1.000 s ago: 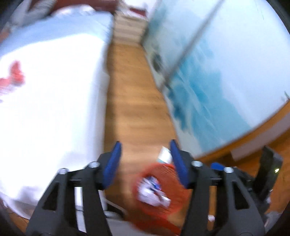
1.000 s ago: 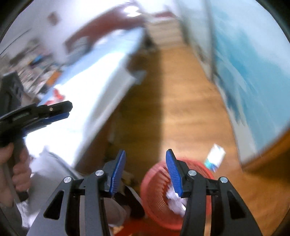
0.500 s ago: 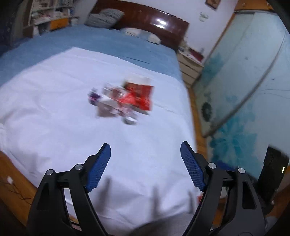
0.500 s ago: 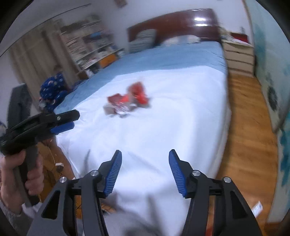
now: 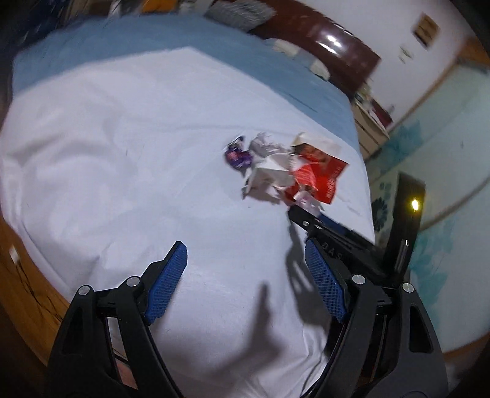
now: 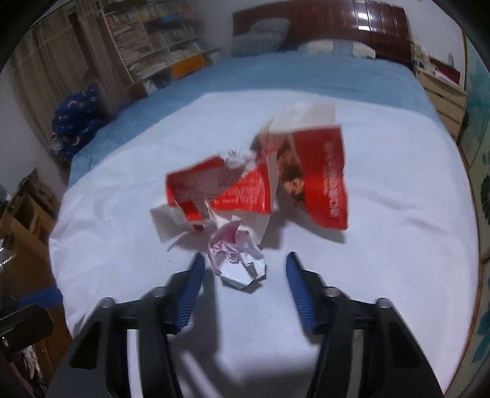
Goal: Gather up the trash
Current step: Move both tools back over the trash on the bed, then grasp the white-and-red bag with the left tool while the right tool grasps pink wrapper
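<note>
- Trash (image 6: 260, 186) sits in a loose heap near the middle of the bed's white sheet (image 6: 398, 245), a smooth, softly rumpled cloth.
- Red wrapper (image 6: 318, 171), glossy and creased, torn open into flat panels with white undersides.
- Crumpled paper ball (image 6: 237, 257), white with pink marks, faceted and sharp-folded, lies nearest the right gripper (image 6: 243, 269), just ahead of its tips.
- Right gripper's jaws are closing, the ribbed blue pads (image 6: 191, 290) not yet pressing on the ball.
- Small purple wrapper (image 5: 237, 154) lies at the heap's far edge in the left wrist view.
- Left gripper (image 5: 245, 269) hangs spread wide over bare sheet, nothing between its textured blue pads.
- Dark glossy wooden headboard (image 6: 352, 27) stands behind.
</note>
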